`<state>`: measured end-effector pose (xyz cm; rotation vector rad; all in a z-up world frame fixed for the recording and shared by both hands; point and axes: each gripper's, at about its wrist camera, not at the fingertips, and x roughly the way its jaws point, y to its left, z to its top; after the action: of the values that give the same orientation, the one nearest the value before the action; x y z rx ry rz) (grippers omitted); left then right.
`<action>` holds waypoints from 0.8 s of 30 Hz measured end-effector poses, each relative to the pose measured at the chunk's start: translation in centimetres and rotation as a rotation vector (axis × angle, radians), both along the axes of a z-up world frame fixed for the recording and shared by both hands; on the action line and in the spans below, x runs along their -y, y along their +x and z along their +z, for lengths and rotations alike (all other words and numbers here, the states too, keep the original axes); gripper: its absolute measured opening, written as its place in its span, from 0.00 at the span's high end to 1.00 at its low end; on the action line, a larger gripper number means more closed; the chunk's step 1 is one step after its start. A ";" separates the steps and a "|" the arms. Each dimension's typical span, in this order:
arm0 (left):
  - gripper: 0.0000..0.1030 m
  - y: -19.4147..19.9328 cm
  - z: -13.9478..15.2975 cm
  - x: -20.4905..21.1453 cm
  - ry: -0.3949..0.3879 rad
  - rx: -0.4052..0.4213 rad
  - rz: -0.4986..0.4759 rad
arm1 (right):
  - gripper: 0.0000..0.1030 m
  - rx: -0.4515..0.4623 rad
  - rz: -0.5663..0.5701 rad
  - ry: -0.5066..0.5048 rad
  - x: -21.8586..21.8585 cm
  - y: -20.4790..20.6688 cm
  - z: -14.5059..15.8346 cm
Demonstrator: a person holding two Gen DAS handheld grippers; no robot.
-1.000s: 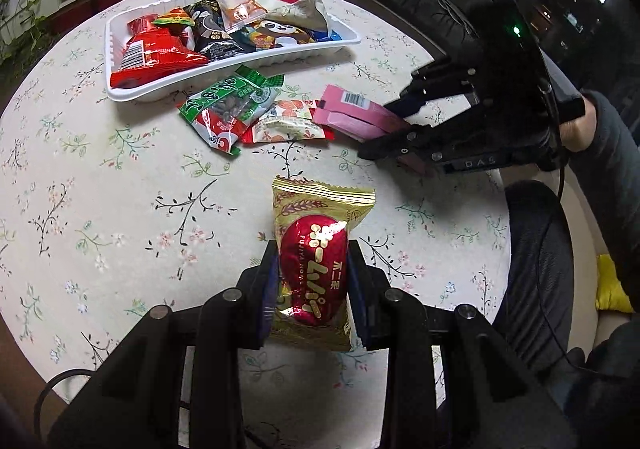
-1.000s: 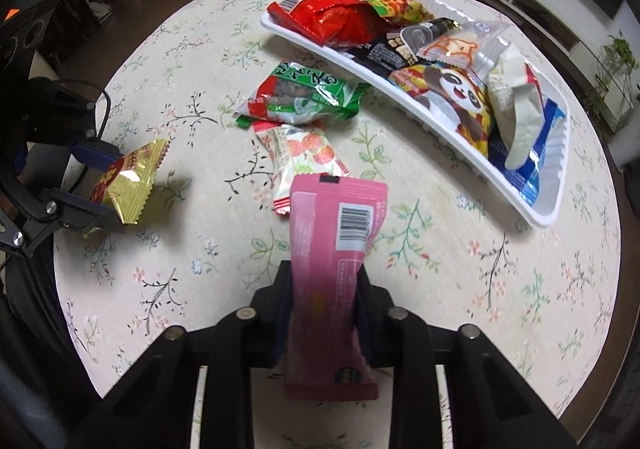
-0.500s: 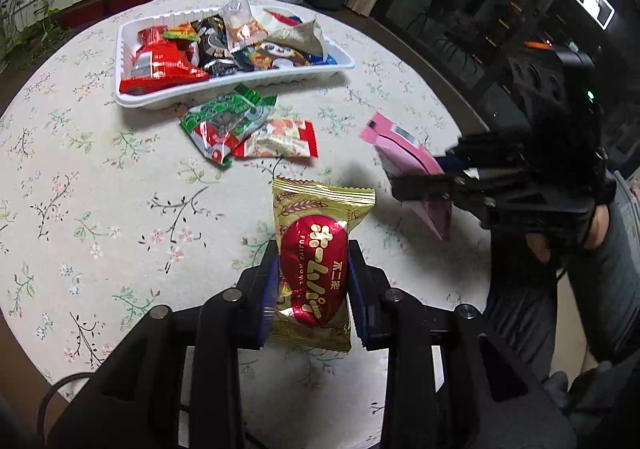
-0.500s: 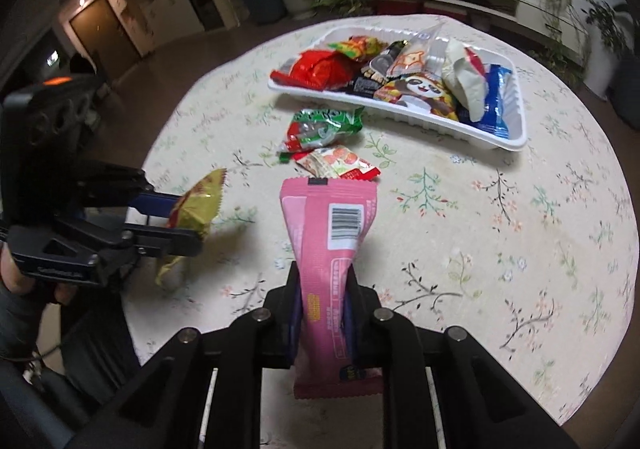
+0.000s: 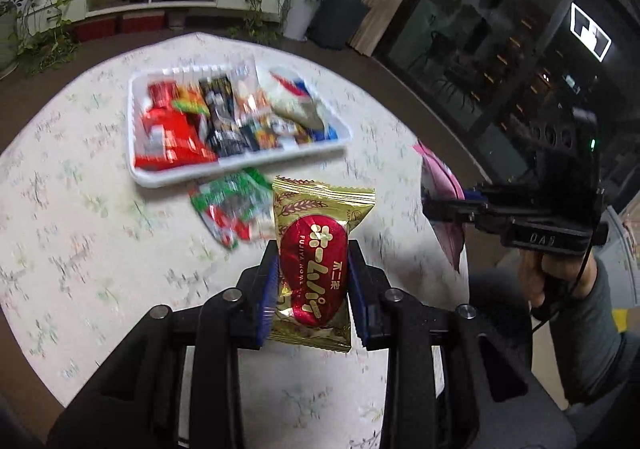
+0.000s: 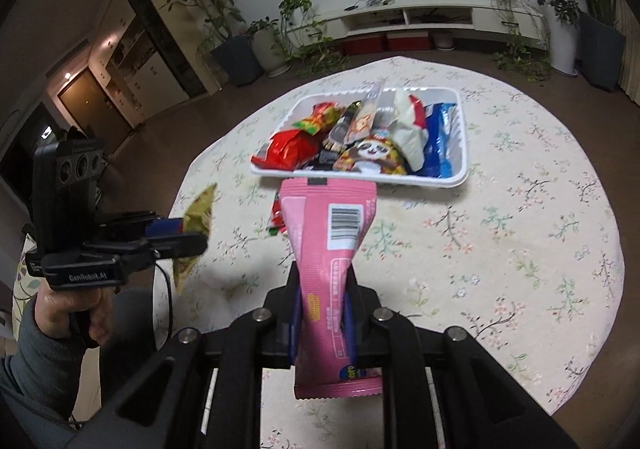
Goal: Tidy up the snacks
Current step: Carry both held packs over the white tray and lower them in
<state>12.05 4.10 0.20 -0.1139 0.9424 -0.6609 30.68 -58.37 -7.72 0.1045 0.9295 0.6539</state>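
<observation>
My left gripper (image 5: 312, 269) is shut on a gold snack packet with a red oval label (image 5: 316, 249), held above the near side of the table. It also shows in the right wrist view (image 6: 196, 225). My right gripper (image 6: 322, 289) is shut on a pink snack pouch with a barcode (image 6: 328, 233), held high over the table; the pouch shows in the left wrist view (image 5: 444, 201). A white tray (image 6: 460, 145) full of snack packets sits at the far side of the table; it also shows in the left wrist view (image 5: 236, 169).
A green packet (image 5: 228, 197) and a red-and-white packet (image 6: 276, 213) lie loose on the floral tablecloth (image 6: 500, 249) just before the tray. Potted plants and a low white shelf stand beyond the round table's far edge.
Both grippers have risen and pulled back from the table with their packets. The tray and loose packets now look farther away.
</observation>
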 end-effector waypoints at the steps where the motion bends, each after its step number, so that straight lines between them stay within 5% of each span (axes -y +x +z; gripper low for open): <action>1: 0.72 0.4 0.5 -0.2 -0.006 0.006 0.008 | 0.83 0.004 -0.015 0.001 0.3 0.4 0.3; 16: 0.72 12.1 8.6 -2.9 -0.019 0.115 0.123 | 0.83 0.114 -0.110 0.047 -0.6 9.9 7.8; 24: 0.72 19.3 6.4 -2.3 0.015 0.054 0.163 | 0.82 0.056 -0.119 0.032 -3.8 16.4 6.0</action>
<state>31.40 6.42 6.58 -0.1576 0.8757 -0.5038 47.09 -54.58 -1.74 0.1678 0.8529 0.5590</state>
